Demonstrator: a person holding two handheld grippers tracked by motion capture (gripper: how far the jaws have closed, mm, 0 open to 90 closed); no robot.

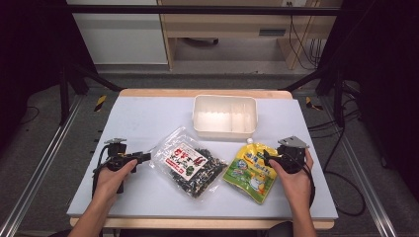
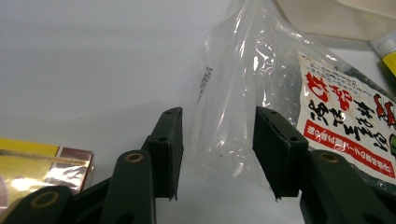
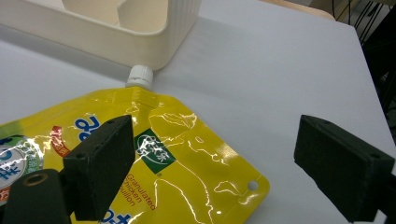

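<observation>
Surface: a pale grey table (image 1: 148, 118) with a wooden edge, set on grey floor between dark metal frame rails; light wooden furniture and trailing cables stand behind. A white divided tray (image 1: 226, 116) sits at the far middle of the table.

Left gripper (image 1: 143, 157): held low at the left, jaws apart and unclenched, with the clear corner of the seaweed bag (image 1: 188, 163) lying between them; the pads do not press it. The bag lies mid-table, just right of this gripper.

Right gripper (image 1: 265, 157): jaws wide, gripping nothing, poised over the right edge of the yellow pouch (image 1: 251, 171). The pouch lies flat, its white cap (image 3: 139, 76) just beside the tray wall
</observation>
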